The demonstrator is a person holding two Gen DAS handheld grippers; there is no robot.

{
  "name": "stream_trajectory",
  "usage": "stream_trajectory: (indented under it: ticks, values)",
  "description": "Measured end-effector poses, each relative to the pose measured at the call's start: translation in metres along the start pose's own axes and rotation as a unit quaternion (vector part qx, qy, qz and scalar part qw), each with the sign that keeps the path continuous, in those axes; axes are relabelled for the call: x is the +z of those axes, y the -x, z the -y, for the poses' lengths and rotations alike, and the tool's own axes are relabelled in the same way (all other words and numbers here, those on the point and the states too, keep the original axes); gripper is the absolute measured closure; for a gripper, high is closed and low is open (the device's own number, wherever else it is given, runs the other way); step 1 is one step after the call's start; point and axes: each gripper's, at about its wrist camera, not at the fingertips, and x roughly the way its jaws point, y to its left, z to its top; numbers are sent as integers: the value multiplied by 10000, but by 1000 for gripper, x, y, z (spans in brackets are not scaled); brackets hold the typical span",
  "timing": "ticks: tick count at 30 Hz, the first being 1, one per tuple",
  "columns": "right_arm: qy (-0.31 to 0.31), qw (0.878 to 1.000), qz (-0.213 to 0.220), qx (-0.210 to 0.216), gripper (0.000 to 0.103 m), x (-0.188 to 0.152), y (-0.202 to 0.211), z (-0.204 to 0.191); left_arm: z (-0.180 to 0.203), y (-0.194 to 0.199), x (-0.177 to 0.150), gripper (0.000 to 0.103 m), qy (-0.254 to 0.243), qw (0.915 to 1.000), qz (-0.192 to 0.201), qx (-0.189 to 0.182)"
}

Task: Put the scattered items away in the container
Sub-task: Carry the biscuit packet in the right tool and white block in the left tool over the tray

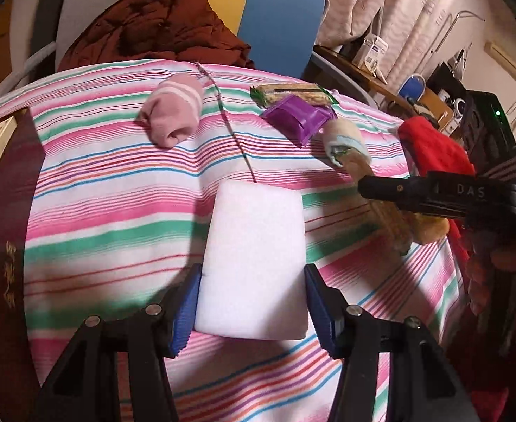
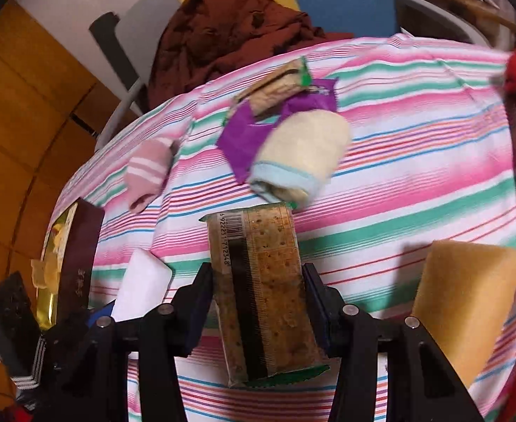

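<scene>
The left gripper (image 1: 252, 311) straddles a white sponge (image 1: 254, 263) lying on the striped cloth (image 1: 117, 211), its blue pads at the sponge's sides, though whether they press cannot be told. The right gripper (image 2: 258, 302) is clamped on a cracker pack (image 2: 261, 292). A pink sock (image 1: 171, 112), purple packet (image 1: 298, 117) and dark box (image 1: 1, 246) lie nearby.
</scene>
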Motion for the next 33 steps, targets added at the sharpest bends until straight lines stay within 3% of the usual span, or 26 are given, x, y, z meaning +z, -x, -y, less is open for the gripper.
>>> stream_trajectory:
  ticks: [9,21,28,33]
  values:
    - [388,9991,41,-160,53,-2,-1,-15,-10,21,-9,46,222,9996,171,-51]
    - [867,9944,571,-190,53,-2,17,-45,-34,82,-15,46,289,9971,706,-73]
    - [748,9959,440,272,53,-11,11,-79,-66,115,-21,46,653,9933,948,-21]
    - [1076,9921,467,447,53,-17,7,-122,-89,134,-29,46,774,9907,1106,196]
